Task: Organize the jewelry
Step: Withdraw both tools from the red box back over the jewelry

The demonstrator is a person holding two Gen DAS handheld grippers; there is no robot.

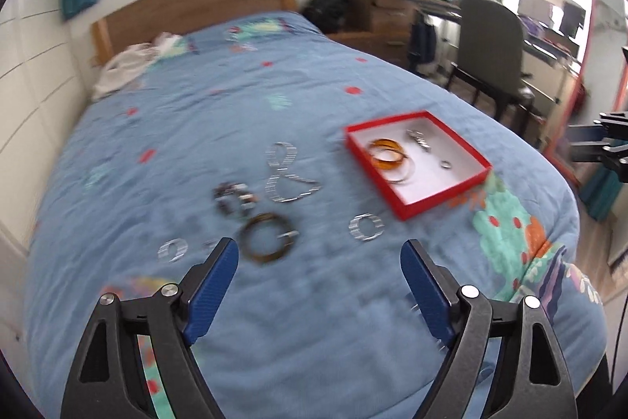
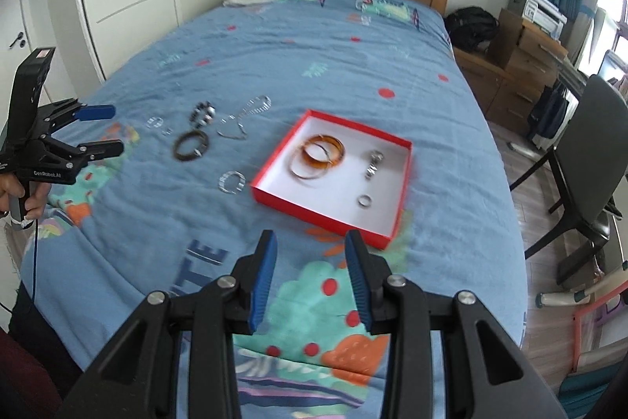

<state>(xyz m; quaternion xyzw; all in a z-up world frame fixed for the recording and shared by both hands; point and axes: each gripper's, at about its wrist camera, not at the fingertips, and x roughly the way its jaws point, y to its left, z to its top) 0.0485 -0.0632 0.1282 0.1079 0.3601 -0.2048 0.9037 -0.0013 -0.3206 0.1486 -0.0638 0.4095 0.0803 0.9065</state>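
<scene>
Jaws apart and empty on both sides: the left gripper hovers over a dark brown braided bracelet lying on the blue patterned bedspread; the right gripper hangs short of the shallow red cardboard box, which holds amber bangles and a small silver ring; a thin silver chain waits loose nearby; soft quilt could let the bracelet slip or snag fabric in a pinch.

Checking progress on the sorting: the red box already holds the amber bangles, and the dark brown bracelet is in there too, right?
Not quite. The red box does hold the amber bangles, but the dark brown bracelet lies outside it on the blue bedspread, apart from the box. The right wrist view shows this.
</scene>
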